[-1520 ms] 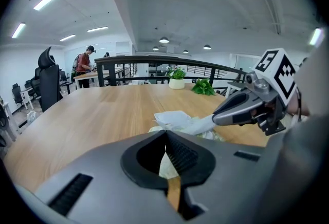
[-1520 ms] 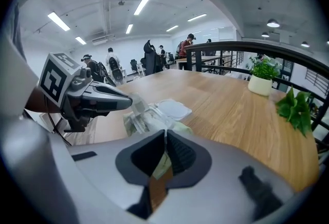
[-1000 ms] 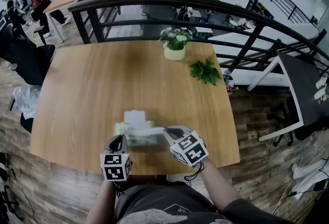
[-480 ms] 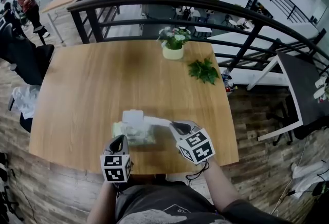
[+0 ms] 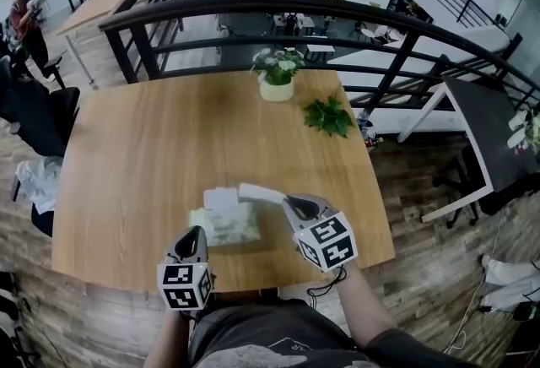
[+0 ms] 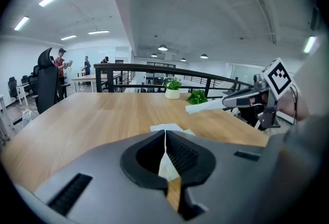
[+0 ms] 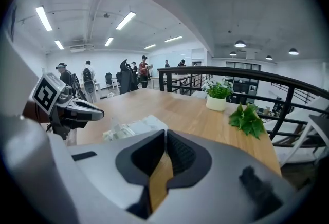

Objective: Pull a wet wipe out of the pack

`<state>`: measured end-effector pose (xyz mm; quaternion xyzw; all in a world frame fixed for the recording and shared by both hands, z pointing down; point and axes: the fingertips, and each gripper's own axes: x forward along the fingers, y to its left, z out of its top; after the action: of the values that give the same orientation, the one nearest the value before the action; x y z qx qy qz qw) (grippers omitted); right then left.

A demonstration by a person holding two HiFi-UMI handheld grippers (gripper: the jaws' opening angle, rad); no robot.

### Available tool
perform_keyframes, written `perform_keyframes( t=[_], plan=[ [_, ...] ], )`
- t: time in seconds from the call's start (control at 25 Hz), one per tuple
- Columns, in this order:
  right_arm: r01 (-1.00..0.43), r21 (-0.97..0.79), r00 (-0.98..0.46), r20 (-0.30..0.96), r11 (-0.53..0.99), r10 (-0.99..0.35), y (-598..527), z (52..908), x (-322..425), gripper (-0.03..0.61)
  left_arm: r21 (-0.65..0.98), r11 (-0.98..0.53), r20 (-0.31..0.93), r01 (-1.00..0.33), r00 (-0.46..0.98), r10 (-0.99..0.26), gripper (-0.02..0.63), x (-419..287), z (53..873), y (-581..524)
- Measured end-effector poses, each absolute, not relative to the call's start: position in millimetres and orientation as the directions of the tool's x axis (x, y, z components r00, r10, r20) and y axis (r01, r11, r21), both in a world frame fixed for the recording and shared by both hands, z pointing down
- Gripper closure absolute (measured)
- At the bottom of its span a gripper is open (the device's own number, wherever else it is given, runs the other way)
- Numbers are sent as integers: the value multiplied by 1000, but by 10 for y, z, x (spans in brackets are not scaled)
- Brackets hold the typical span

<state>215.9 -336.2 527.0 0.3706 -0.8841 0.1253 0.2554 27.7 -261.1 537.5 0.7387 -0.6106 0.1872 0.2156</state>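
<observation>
The wet wipe pack [image 5: 226, 225] lies on the wooden table [image 5: 143, 155] near its front edge, with its white lid [image 5: 221, 197] flipped up. My right gripper [image 5: 285, 200] is shut on a white wet wipe [image 5: 260, 192]. The wipe sticks out stiffly to the left above the pack. In the left gripper view the wipe [image 6: 205, 107] hangs in the air from the right gripper [image 6: 229, 100], its loose end free of the pack [image 6: 167, 128]. My left gripper [image 5: 192, 233] is shut at the pack's left front corner, and I see nothing held in it.
A white pot of flowers [image 5: 276, 88] and a green leafy sprig [image 5: 327, 116] sit at the table's far side. A black railing [image 5: 253, 8] runs behind them. The table's right edge [image 5: 380, 206] is close to my right hand. People stand at desks far left.
My right gripper rose and moved right, drawing the wipe out and away from the pack. The left gripper lifted a little beside the pack.
</observation>
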Motion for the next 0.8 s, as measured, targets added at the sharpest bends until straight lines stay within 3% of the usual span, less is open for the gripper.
perform_keyframes(
  t=[0.8],
  plan=[
    [-838, 13, -500, 385, 546, -776, -3262, 4600, 2035, 548, 102, -240, 311, -965, 260, -914, 597, -295, 4288, -2782]
  ],
)
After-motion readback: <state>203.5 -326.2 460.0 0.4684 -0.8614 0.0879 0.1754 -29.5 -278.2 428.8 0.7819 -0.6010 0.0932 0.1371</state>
